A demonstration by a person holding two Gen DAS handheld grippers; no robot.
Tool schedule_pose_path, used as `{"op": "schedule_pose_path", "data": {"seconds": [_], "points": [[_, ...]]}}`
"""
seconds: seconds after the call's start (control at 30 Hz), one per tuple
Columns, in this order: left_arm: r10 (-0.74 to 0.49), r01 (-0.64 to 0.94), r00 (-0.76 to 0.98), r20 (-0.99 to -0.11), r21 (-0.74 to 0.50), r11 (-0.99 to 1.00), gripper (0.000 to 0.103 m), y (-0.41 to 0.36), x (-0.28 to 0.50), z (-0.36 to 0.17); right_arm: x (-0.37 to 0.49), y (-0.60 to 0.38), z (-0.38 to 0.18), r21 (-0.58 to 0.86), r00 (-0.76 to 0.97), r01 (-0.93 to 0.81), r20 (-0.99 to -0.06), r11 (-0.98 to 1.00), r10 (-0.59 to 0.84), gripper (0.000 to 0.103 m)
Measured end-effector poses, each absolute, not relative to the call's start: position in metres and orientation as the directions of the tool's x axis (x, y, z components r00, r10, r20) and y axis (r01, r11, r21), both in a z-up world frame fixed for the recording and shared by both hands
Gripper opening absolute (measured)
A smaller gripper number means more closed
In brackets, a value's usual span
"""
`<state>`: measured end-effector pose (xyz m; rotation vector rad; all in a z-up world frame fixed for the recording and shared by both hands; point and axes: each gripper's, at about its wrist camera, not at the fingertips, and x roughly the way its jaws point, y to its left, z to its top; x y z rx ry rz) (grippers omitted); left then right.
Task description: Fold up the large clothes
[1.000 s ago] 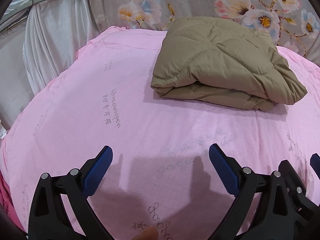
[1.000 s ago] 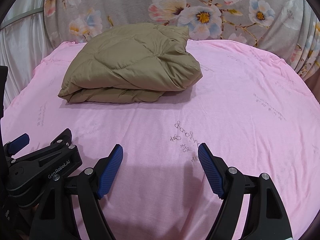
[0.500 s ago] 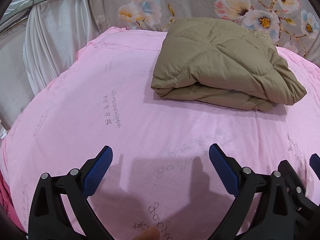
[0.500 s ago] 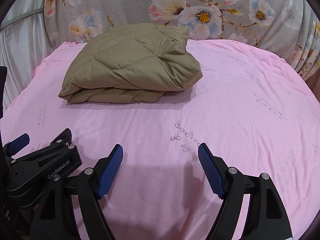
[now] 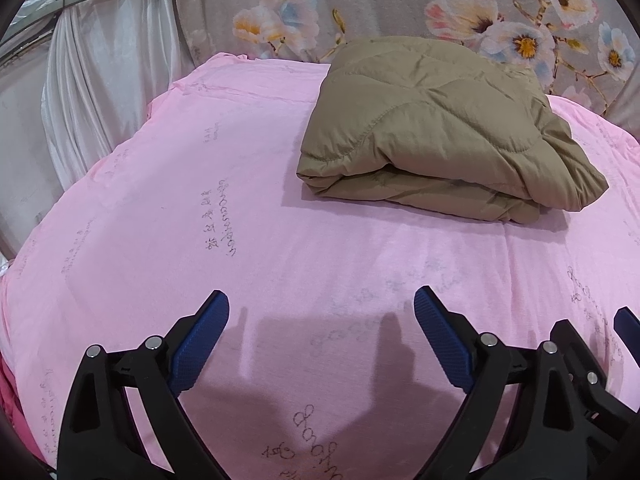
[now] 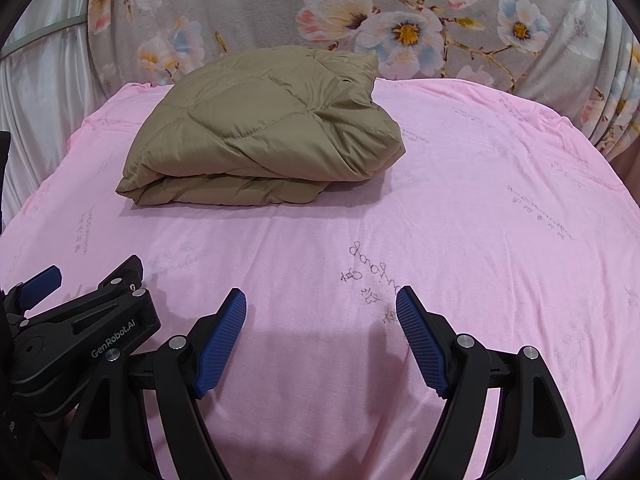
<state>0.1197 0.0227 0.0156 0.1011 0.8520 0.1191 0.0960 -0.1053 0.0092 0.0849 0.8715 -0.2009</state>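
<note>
Both grippers hang over the near part of the bed, the left gripper and the right gripper side by side, each with its jaws spread wide and nothing between them. The tan quilted jacket lies well apart from them, up near the flowered cloth at the far end, already doubled into a thick bundle on the pink sheet. To my eye the folding looks close to finished, so the risk lies in any further handling. The padding is puffy and the top layer droops loose at its right corner, so a pinch on one layer alone would likely peel the stack open. A low reach might also catch the sheet and drag the bundle askew.
</note>
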Motion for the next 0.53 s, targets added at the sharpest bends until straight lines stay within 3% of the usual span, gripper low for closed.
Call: {"op": "schedule_pose_path", "data": {"seconds": [0.53], "points": [[0.16,-0.071,0.665,-0.729,0.152,0.986,0.087,0.0164,0.1162,0.0153,0.0956,-0.1061,0.009,-0.008,0.626,0.209,-0.767,0.978,-0.14,0.076]]}}
